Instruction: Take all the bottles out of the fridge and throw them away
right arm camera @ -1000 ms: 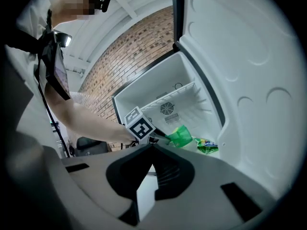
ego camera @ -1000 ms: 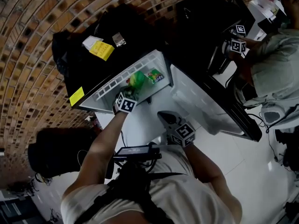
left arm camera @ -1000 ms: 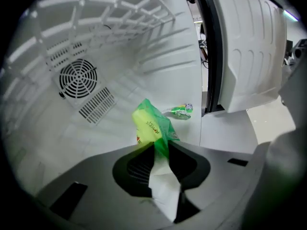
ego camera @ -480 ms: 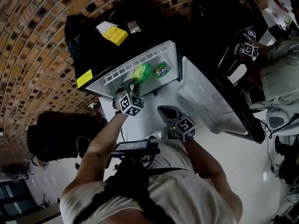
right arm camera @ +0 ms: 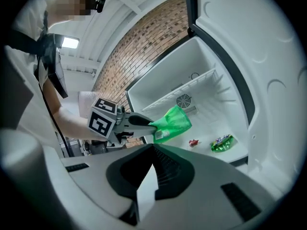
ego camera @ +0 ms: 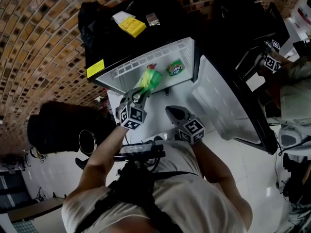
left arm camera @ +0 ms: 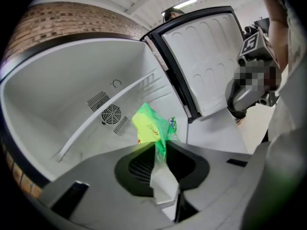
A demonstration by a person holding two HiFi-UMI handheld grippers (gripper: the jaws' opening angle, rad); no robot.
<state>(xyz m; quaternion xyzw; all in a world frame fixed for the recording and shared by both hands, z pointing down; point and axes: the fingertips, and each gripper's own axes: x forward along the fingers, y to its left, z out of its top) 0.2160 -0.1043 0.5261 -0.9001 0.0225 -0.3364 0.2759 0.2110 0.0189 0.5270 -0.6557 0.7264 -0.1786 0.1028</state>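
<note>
My left gripper [ego camera: 138,93] is shut on one end of a bright green crinkled packet [ego camera: 149,79], which hangs in the air at the open front of the small fridge [ego camera: 146,62]. Its jaws have just been closing, with the packet [left arm camera: 151,126] pinched between them. In the right gripper view the packet [right arm camera: 171,123] juts from the left gripper [right arm camera: 151,123] in front of the wire shelf. A second green labelled item [right arm camera: 223,143] and a small red thing [right arm camera: 194,142] lie on the fridge floor. My right gripper [ego camera: 171,111] hovers shut and empty before the fridge.
The fridge door [ego camera: 221,106] stands wide open to the right. A yellow box [ego camera: 132,27] lies on top of the fridge. Another person with marker cubes [ego camera: 269,59] stands at the far right. A dark bulky object [ego camera: 53,130] sits on the floor at the left.
My left gripper has risen and drawn back from the fridge floor, lifting the green packet out toward the fridge's front. My right gripper has stayed near the same spot.
</note>
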